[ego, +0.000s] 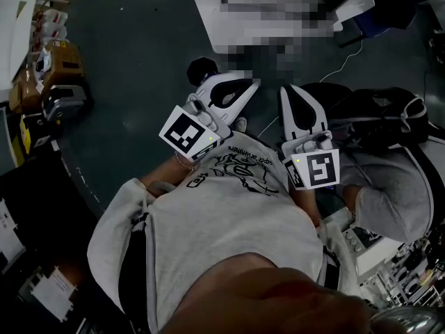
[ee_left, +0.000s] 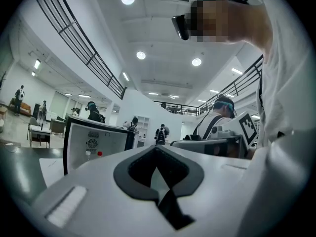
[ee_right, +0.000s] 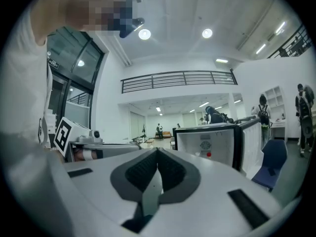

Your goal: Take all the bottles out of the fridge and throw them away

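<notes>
Holding both tools level and close in front of a pale printed shirt [ego: 229, 211], side by side, tips angled slightly toward each other.

On the left gripper [ee_left: 157, 152] the jaws are together, the pads meet along the centre line, and nothing sits between them. On the right gripper [ee_right: 158, 156] the jaws are also closed and it carries nothing.

The fridge [ee_left: 94, 143] is a small white cabinet with a black frame. It stands ahead of the left gripper and off to that tool's left, well apart from the jaws. From the right gripper it lies ahead and to the right, its white inner wall facing the tool. The bottles cannot be made out inside it from here.

Each tool has the other just beside it. The right one's marker cube [ee_left: 249, 127] shows to the right of the left jaws.

A blue chair [ee_right: 272, 164] stands low on the right gripper's right, beside the fridge. People [ee_left: 160, 134] stand far beyond the left jaws.
</notes>
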### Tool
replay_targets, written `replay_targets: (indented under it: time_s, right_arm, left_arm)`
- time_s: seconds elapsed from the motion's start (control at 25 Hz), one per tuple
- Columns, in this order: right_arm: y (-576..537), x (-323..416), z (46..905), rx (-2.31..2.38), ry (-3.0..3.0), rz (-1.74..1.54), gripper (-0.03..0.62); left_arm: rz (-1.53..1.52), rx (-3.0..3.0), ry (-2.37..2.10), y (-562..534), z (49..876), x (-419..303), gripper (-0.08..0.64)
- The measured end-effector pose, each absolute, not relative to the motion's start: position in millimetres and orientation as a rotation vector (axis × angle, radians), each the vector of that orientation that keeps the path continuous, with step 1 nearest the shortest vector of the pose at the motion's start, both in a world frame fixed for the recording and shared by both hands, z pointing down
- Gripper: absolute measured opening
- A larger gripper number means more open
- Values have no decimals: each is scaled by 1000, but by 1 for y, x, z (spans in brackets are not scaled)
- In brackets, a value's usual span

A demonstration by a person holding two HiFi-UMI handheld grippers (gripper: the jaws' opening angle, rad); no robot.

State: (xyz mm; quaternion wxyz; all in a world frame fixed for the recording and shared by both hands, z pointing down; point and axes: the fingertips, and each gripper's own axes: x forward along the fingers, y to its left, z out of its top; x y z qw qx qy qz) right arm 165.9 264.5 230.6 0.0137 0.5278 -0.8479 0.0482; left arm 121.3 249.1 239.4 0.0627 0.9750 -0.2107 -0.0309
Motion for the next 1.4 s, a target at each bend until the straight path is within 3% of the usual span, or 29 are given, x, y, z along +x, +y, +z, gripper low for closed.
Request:
replay_targets:
  time_s: [1.4]
  right_arm:
    - [124, 155, 229, 1612, -2630, 155, 8]
  left_arm:
    - [-115, 2932, -613, 115, 238, 117, 9]
